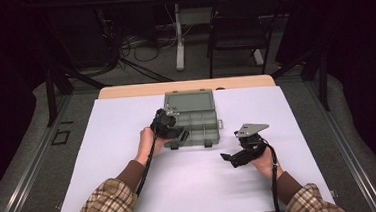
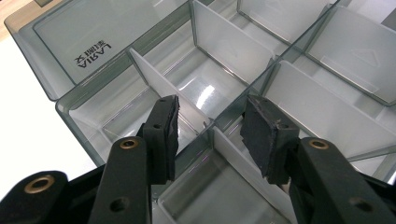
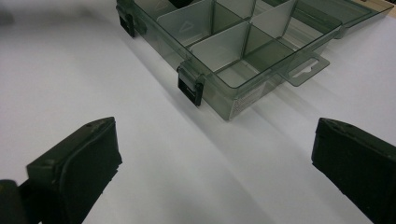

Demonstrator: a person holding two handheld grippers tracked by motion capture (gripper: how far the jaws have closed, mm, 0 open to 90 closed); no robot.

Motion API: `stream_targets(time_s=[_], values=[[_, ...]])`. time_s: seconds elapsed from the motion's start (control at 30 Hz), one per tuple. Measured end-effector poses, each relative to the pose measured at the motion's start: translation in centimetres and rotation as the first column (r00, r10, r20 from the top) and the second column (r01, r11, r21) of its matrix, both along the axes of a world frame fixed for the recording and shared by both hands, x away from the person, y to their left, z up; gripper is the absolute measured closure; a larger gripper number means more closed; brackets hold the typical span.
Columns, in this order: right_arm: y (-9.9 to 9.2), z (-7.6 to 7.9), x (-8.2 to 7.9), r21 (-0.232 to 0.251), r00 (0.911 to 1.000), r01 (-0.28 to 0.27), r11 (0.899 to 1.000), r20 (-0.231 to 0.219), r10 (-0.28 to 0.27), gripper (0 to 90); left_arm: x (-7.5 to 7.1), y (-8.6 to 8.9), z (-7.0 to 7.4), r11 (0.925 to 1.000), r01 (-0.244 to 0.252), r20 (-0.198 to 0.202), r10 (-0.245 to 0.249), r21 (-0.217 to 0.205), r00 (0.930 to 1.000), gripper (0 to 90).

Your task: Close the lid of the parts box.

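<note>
while the left tongs (image 2: 210, 135) stand half-closed astride an organiser box (image 1: 192, 120) divider (image 2: 243, 163), ungripped, the right tongs (image 3: 210, 163) gape wide beside it; lifting remains.

The organizer box (image 1: 192, 120) is see-through smoky grey-green with frosted whitish dividers (image 2: 212, 35) and black latches (image 3: 190, 88). Both hand-held grippers, left (image 1: 175, 132) and right (image 1: 225, 157), are black. The desk (image 1: 131, 180) is white, its far edge tan. Sleeves (image 1: 105, 207) are brown-and-cream plaid.
</note>
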State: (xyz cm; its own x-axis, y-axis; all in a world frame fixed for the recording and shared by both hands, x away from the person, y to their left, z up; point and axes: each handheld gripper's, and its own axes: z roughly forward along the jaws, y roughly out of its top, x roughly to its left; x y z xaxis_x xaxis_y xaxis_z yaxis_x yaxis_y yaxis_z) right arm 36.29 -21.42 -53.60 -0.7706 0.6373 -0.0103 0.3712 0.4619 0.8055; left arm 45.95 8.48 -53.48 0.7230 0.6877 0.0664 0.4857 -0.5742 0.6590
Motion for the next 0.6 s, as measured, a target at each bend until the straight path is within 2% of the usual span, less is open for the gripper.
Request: stream_targets(time_s=[0.23,0.6], values=[[0.0,0.2,0.2,-0.002,1.0000,0.006,1.000,0.008,-0.006,0.1,-0.1,-0.1,0.0,1.0000,-0.007,0.002,0.007,0.005,1.0000,55.3],[0.3,1.2,1.4,-0.013,0.9997,0.024,1.000,0.012,-0.023,0.0,-0.1,-0.2,-0.1,0.9999,-0.004,0.007,0.004,0.011,1.0000,55.3]])
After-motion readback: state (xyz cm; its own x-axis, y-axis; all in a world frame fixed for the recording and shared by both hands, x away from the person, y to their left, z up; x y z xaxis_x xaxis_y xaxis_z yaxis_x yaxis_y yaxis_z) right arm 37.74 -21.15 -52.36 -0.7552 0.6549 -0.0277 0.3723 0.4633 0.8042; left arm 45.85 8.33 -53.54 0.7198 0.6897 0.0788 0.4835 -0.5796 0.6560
